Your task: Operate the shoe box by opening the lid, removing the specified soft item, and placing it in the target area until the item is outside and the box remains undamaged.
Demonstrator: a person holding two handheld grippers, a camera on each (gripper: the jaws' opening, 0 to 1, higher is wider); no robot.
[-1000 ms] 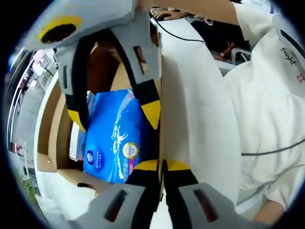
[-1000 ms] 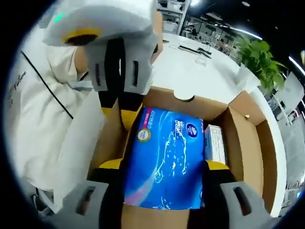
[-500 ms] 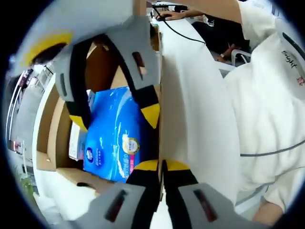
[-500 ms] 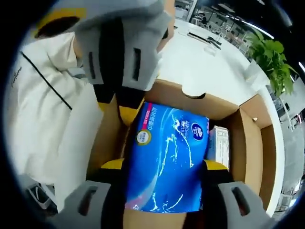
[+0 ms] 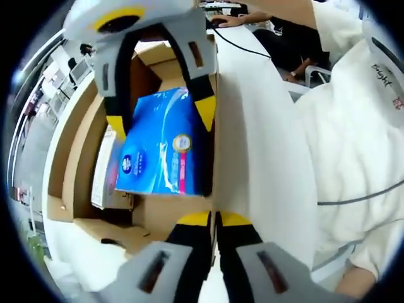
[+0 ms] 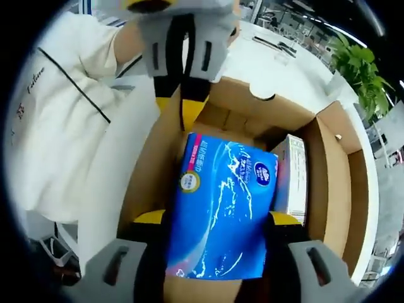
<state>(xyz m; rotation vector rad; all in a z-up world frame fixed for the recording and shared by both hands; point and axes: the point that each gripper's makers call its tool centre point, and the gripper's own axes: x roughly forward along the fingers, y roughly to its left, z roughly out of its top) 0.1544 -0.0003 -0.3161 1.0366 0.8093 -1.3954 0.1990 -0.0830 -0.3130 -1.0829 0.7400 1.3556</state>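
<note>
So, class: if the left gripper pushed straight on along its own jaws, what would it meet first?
The left gripper is already shut on the white lid, edge-on between its jaws. Straight ahead lies more of that lid, likely nothing else first; the blue pack sits to one side.

White round table [image 6: 265,66]; potted green plant [image 6: 361,60] beyond; dim office behind, ceiling lights.

An open cardboard shoe box [image 6: 328,170] is seen set on a white table [image 6: 259,69], near its edge. Dark items too small to identify are scattered across the far tabletop, where a green potted plant [image 6: 363,69] is stood.
</note>
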